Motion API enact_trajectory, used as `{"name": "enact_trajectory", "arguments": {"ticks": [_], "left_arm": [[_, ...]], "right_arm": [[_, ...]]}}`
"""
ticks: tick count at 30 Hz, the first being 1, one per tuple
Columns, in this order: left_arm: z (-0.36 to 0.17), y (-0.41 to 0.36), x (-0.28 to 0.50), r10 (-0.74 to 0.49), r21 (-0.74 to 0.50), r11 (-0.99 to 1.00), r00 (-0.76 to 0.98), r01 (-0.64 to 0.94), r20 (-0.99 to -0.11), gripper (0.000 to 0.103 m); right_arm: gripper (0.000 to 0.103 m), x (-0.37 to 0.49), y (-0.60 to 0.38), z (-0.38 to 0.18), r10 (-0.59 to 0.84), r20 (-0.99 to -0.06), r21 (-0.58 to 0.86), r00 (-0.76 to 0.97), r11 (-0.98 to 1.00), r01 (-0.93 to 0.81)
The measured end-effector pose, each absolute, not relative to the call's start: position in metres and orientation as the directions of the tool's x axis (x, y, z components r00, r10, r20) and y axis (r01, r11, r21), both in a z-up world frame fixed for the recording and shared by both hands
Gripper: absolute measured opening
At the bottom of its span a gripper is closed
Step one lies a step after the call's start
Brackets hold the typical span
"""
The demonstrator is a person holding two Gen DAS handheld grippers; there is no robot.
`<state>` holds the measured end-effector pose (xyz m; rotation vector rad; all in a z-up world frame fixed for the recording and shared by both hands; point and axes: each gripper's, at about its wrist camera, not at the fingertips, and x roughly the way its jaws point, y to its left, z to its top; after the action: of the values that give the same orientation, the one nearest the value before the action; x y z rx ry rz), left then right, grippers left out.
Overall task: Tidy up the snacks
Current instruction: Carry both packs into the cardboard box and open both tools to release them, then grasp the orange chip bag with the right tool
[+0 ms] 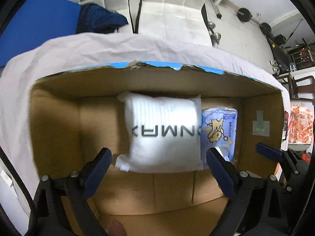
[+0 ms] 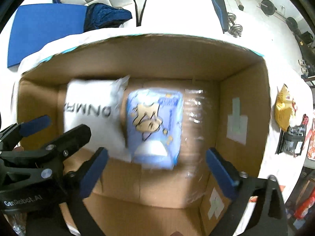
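A brown cardboard box (image 1: pixel 57 129) (image 2: pixel 242 74) stands open on a white cloth. Inside lie a white pack with black lettering (image 1: pixel 163 131) (image 2: pixel 92 110) and, to its right, a light blue pack with a cartoon print (image 1: pixel 220 129) (image 2: pixel 155 125). My left gripper (image 1: pixel 159 169) hovers open above the white pack, nothing between its fingers. Above the blue pack, my right gripper (image 2: pixel 157 169) is open too and holds nothing. The left gripper's body (image 2: pixel 39 151) shows at the left of the right wrist view. Both packs look blurred.
More snack bags lie on the cloth right of the box: a yellow one (image 2: pixel 283 108), a black one (image 2: pixel 293 139) and a red-orange one (image 1: pixel 301 125). Beyond the table are a blue mat (image 2: pixel 45 33), dark blue cloth (image 1: pixel 100 19) and dumbbells (image 2: pixel 234 27) on the floor.
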<state>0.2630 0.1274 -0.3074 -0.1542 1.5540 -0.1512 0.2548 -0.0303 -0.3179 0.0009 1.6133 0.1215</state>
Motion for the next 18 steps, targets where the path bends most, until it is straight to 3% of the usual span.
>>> {"name": "enact_trajectory", "arguments": {"ticks": [7, 13, 18], "left_arm": [[-0.270, 0.142, 0.222, -0.159, -0.161, 0.987, 0.143, -0.004, -0.977, 0.103], [-0.242, 0.143, 0.198, -0.019, -0.021, 1.000, 0.243, -0.005, -0.970, 0.103], [-0.224, 0.147, 0.180, 0.004, 0.005, 1.000, 0.303, 0.000, -0.953, 0.103]], "right_arm": [[0.103, 0.216, -0.026, -0.290, 0.065, -0.998, 0.063, 0.017, 0.994, -0.089], [0.103, 0.176, -0.026, -0.262, 0.062, -0.994, 0.055, 0.087, 0.995, -0.078], [0.103, 0.149, -0.033, -0.239, 0.055, -0.988, 0.047, 0.144, 0.997, -0.053]]}}
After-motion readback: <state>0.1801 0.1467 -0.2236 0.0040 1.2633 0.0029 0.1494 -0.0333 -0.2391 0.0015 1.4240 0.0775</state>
